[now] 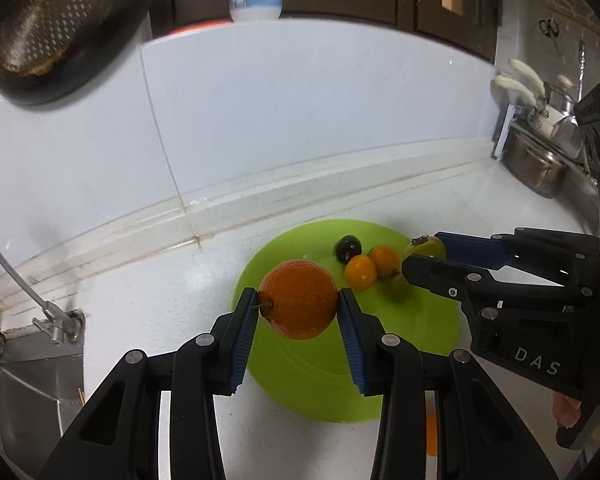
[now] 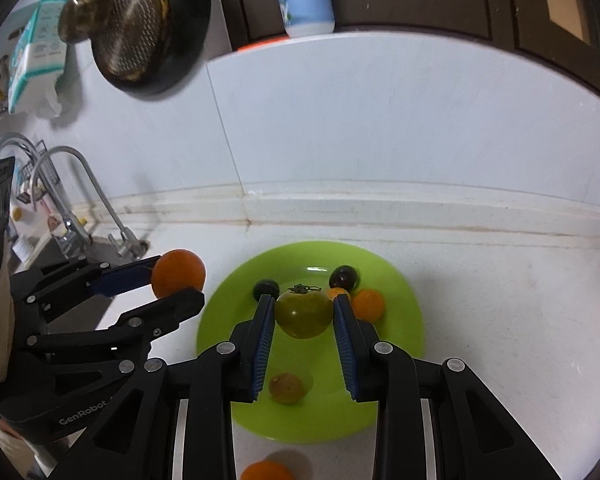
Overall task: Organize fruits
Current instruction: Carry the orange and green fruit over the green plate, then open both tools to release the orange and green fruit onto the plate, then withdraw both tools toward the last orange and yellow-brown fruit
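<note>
My left gripper (image 1: 298,300) is shut on an orange (image 1: 298,298), held above the near-left part of a lime green plate (image 1: 428,332). My right gripper (image 2: 304,312) is shut on a green tomato (image 2: 304,312) and hangs over the same plate (image 2: 404,320). On the plate lie two small orange tomatoes (image 1: 361,272) (image 1: 385,259), a dark one (image 1: 348,248) and a small green one (image 1: 399,288). In the right wrist view the plate also holds a yellowish tomato (image 2: 286,388) and two dark ones (image 2: 344,277) (image 2: 266,289). The left gripper (image 2: 178,276) with the orange (image 2: 179,272) shows at the left there.
A white tiled wall stands just behind the plate. A sink with a curved tap (image 2: 80,200) lies to the left. A steel pot (image 1: 536,168) sits at the far right. Another orange fruit (image 2: 266,472) rests on the white counter in front of the plate.
</note>
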### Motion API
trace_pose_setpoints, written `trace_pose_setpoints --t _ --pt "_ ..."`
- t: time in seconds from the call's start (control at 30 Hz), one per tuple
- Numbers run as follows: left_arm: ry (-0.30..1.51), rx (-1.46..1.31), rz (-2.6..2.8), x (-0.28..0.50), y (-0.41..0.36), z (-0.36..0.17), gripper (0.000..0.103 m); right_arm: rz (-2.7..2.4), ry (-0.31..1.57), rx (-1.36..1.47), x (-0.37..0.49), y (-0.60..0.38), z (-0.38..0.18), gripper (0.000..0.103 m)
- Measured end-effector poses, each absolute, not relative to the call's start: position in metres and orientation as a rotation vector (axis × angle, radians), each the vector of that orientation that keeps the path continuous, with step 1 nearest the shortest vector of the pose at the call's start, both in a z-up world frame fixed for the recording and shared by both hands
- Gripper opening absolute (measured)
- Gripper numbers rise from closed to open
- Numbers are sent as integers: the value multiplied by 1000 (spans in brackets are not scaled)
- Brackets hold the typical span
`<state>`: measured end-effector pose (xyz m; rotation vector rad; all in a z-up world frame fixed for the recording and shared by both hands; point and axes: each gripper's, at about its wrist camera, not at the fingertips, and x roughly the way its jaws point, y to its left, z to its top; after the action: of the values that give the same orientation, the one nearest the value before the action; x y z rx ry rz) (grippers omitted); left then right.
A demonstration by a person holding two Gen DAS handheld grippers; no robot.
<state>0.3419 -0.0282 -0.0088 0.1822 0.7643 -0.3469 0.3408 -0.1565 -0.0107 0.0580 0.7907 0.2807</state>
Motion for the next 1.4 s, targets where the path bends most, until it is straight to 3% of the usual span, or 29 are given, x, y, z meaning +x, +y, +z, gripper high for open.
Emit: trace_pose_setpoints --t 0.8,0.9,1.0,1.4 --pt "937 197 -395 389 -36 -71 41 244 933 22 388 -154 -71 31" --pt "918 212 -386 386 -37 -67 46 243 937 30 387 -155 -71 32" --pt "901 216 -382 380 -33 -60 48 232 933 40 385 -157 -70 41" --pt "798 228 -332 333 -22 -12 58 189 850 70 337 -161 -34 41"
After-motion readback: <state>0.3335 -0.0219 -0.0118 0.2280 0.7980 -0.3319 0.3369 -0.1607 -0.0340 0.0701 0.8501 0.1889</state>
